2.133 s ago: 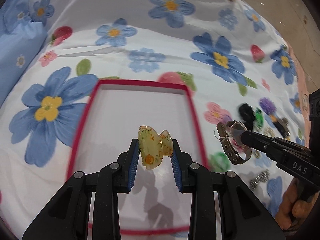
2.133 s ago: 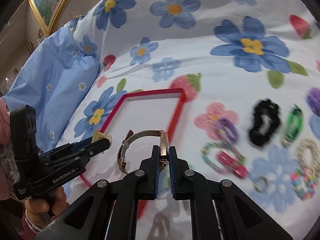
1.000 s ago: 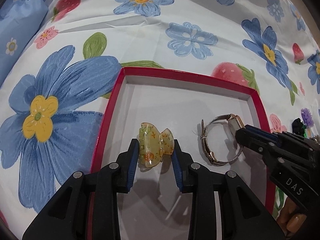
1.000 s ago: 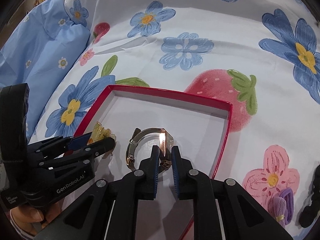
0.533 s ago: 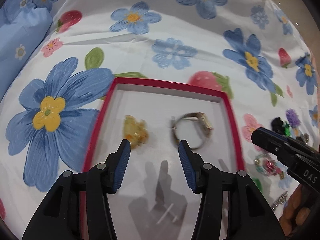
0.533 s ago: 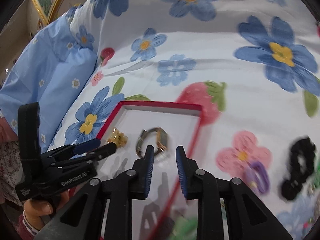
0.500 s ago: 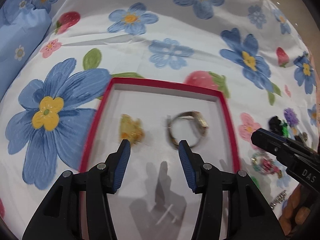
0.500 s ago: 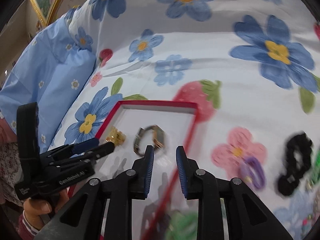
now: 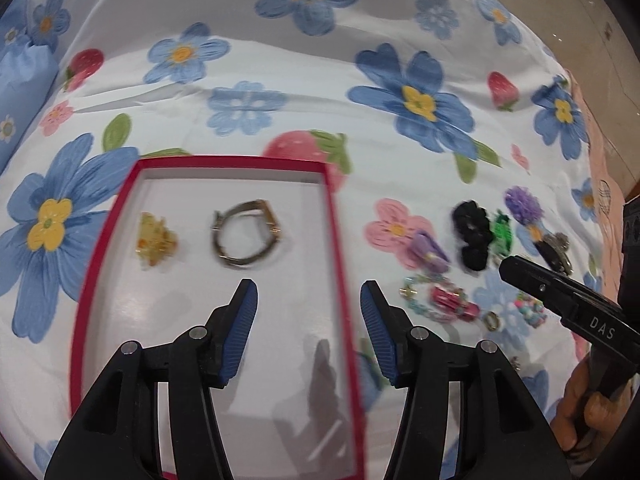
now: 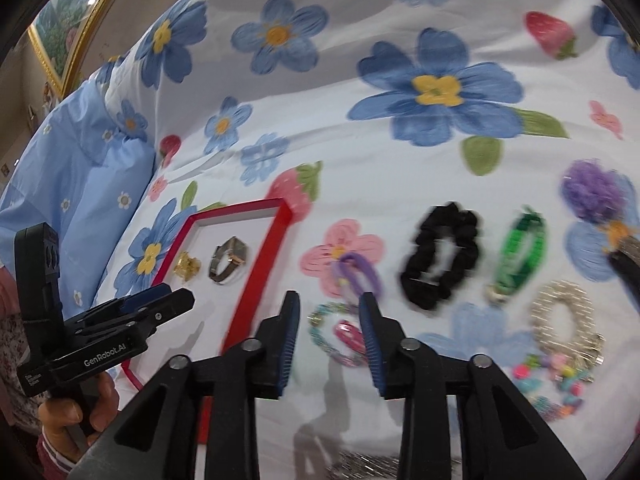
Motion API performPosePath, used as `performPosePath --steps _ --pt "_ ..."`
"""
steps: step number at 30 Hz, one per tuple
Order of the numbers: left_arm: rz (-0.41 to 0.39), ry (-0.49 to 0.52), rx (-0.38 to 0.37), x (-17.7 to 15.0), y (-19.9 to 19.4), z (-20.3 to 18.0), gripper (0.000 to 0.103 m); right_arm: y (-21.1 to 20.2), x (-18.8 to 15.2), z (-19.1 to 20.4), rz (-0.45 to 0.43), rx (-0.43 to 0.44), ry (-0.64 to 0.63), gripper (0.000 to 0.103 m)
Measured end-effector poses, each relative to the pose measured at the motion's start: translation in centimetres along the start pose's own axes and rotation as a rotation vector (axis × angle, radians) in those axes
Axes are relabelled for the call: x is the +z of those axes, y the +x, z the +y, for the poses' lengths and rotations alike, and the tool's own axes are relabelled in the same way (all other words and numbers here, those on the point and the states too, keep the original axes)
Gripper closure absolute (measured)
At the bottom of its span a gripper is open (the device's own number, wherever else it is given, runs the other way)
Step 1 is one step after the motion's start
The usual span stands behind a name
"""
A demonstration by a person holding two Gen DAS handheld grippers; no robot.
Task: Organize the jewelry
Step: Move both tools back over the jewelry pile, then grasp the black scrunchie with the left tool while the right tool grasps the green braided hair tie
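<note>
Both tongs have let go of their loads. The yellow hair claw (image 9: 155,240) and the gold watch (image 9: 246,236) now lie side by side, apart, inside the red-rimmed tray (image 9: 334,240) on the flowered bedspread (image 9: 360,128); a second ago each was pinched in tongs. The left tongs (image 9: 308,300) and the right tongs (image 10: 329,312) have just been opening and now stand spread with nothing between them, pulled back from the tray. Two pieces look sorted. The right tongs face the loose items, the beaded bracelet (image 10: 326,336) and black scrunchie (image 10: 440,256) among them, likely the next pick.
</note>
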State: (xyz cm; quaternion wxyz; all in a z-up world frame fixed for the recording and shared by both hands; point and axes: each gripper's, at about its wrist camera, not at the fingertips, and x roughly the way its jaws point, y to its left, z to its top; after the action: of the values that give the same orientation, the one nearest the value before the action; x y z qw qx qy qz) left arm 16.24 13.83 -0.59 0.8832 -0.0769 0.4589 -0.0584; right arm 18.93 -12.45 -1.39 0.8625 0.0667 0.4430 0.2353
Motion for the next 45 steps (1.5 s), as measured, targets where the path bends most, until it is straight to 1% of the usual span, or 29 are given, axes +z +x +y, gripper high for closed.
performPosePath --steps 4,6,11,14,22,31,42,44,45 --pt "0.002 0.039 -0.031 -0.3 0.1 -2.6 0.045 -1.9 -0.7 -2.4 -0.022 -0.032 0.035 0.067" --pt "0.005 0.057 -0.048 -0.2 0.2 -4.0 0.044 -2.8 -0.9 -3.7 -0.032 -0.052 0.054 0.065" --pt "0.014 0.104 -0.073 0.2 1.1 -7.1 0.043 -4.1 -1.2 -7.0 -0.046 -0.098 0.102 0.064" --pt "0.021 0.121 -0.075 0.5 1.7 -8.2 0.043 -4.6 -1.2 -8.8 -0.053 -0.117 0.125 0.063" --pt "0.030 0.138 -0.077 1.1 2.7 -9.8 0.043 -4.9 -1.3 -10.5 -0.054 -0.127 0.154 0.063" --pt "0.050 0.149 -0.100 2.4 5.0 -11.6 0.043 -3.6 0.0 -11.7 -0.044 -0.132 0.162 0.063" --pt "0.104 0.171 -0.101 4.0 10.3 -13.7 0.043 0.3 2.1 -13.4 0.003 -0.155 0.154 0.064" --pt "0.115 0.182 -0.098 4.2 11.2 -14.0 0.045 1.2 2.2 -13.6 0.020 -0.160 0.152 0.066" --pt "0.121 0.191 -0.099 4.2 11.6 -14.3 0.049 1.7 2.3 -13.7 0.029 -0.163 0.150 0.067"
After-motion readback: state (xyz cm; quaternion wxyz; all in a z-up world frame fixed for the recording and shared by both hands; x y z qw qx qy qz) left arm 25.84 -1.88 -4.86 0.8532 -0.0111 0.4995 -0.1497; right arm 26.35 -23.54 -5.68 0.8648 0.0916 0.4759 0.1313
